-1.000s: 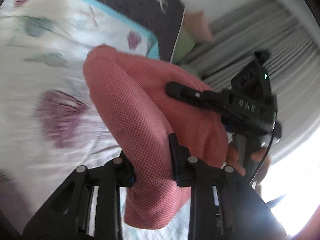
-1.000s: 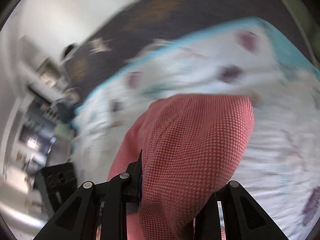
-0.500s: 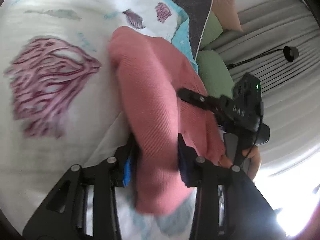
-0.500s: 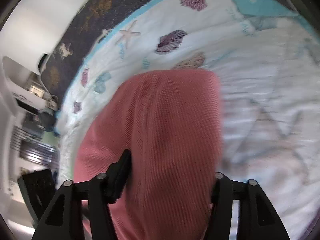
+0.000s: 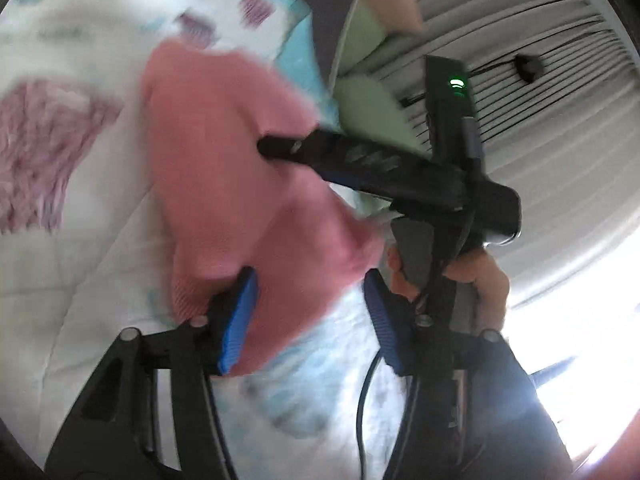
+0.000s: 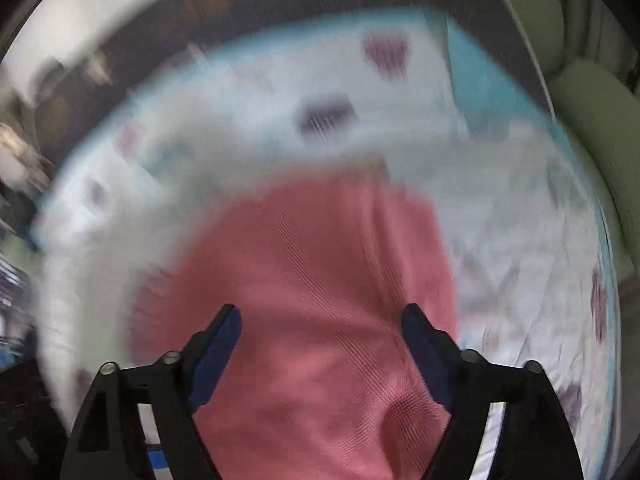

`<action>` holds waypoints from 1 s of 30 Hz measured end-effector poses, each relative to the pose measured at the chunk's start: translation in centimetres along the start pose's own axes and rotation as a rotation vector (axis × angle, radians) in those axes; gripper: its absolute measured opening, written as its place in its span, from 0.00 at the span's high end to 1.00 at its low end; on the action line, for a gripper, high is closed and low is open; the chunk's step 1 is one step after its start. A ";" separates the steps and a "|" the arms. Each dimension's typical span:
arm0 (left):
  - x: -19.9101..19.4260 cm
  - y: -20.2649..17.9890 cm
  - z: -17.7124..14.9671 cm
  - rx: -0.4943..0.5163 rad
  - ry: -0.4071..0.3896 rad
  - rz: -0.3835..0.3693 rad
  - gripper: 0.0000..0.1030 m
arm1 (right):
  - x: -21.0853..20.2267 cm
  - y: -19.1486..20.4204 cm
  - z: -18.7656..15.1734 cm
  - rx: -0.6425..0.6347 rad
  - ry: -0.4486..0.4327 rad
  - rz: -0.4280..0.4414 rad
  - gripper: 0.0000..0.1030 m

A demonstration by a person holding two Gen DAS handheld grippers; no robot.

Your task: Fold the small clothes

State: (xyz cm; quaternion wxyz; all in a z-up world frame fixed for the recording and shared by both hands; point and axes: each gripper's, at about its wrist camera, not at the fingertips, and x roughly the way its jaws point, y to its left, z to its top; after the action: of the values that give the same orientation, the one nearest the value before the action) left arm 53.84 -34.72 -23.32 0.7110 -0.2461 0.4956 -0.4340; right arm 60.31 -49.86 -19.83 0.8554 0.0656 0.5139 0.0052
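Observation:
A pink knit garment (image 5: 240, 184) lies on the white seashell-print bedspread (image 5: 60, 240). My left gripper (image 5: 312, 284) is open, its blue-padded fingers either side of the garment's near edge. The right gripper's body (image 5: 384, 168) reaches over the garment from the right in the left wrist view. In the right wrist view the right gripper (image 6: 320, 320) is open above the garment (image 6: 320, 300), which lies between and below its jaws. Both views are motion-blurred.
Green cushions (image 5: 368, 108) and a pink pillow (image 5: 396, 0) lie at the bed's far edge, with grey curtains (image 5: 540, 60) behind. A dark patterned blanket (image 6: 240, 12) borders the bedspread (image 6: 240, 120). Bright window light fills the lower right.
Both grippers have opened and let go of the pink garment, which now lies on the bedspread. Both grippers are pulling back from it.

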 end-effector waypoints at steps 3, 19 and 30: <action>-0.9 2.3 -0.1 -0.140 0.008 -0.042 0.86 | 1.4 -2.7 -1.4 0.115 -0.002 0.026 0.06; -6.3 -1.9 -1.5 -0.023 0.019 0.139 0.36 | -5.4 -4.8 -12.9 0.231 -0.003 -0.028 0.10; -23.0 -12.1 -10.5 0.261 -0.296 0.473 0.03 | -27.9 9.2 -27.3 0.137 -0.370 -0.056 0.05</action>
State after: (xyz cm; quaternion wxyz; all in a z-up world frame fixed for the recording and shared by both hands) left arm 36.63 -20.17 -6.60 0.8823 -0.0910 0.3703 -0.2759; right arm 23.70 -39.95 -6.84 0.9286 0.1091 0.3487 -0.0655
